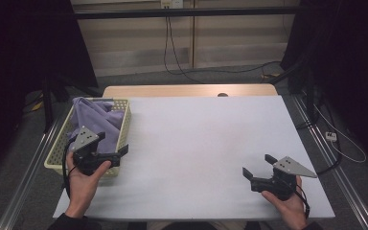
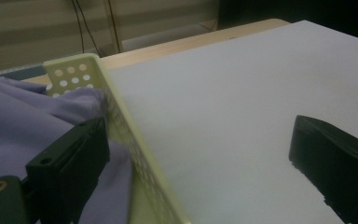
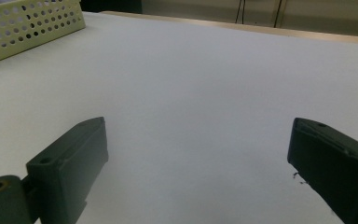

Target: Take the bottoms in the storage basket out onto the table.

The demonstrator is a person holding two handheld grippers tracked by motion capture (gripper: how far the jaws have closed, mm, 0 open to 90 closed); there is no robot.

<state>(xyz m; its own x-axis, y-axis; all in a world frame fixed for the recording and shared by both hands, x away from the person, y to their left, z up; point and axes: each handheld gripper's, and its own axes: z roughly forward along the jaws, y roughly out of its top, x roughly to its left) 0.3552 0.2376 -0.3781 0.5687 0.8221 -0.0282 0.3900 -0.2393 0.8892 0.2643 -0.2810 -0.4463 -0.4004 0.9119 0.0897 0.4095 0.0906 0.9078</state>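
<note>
A pale yellow perforated basket (image 1: 56, 152) stands on the left edge of the white table (image 1: 206, 139), holding a crumpled purple cloth (image 1: 96, 117). My left gripper (image 1: 112, 143) is open over the basket's near right wall. In the left gripper view, one jaw hangs over the cloth (image 2: 23, 135), the other over the table, and the basket wall (image 2: 130, 144) runs between them; the left gripper (image 2: 200, 135) holds nothing. My right gripper (image 1: 258, 165) is open at the table's front right. It (image 3: 198, 135) is low over bare table, with the basket (image 3: 28, 23) far off.
A wooden strip (image 1: 187, 90) runs along the table's back edge. Cables (image 1: 172, 52) hang from the back wall to the floor. Metal rails (image 1: 333, 163) run along both sides of the table, and dark curtains (image 1: 24, 43) stand at left and right.
</note>
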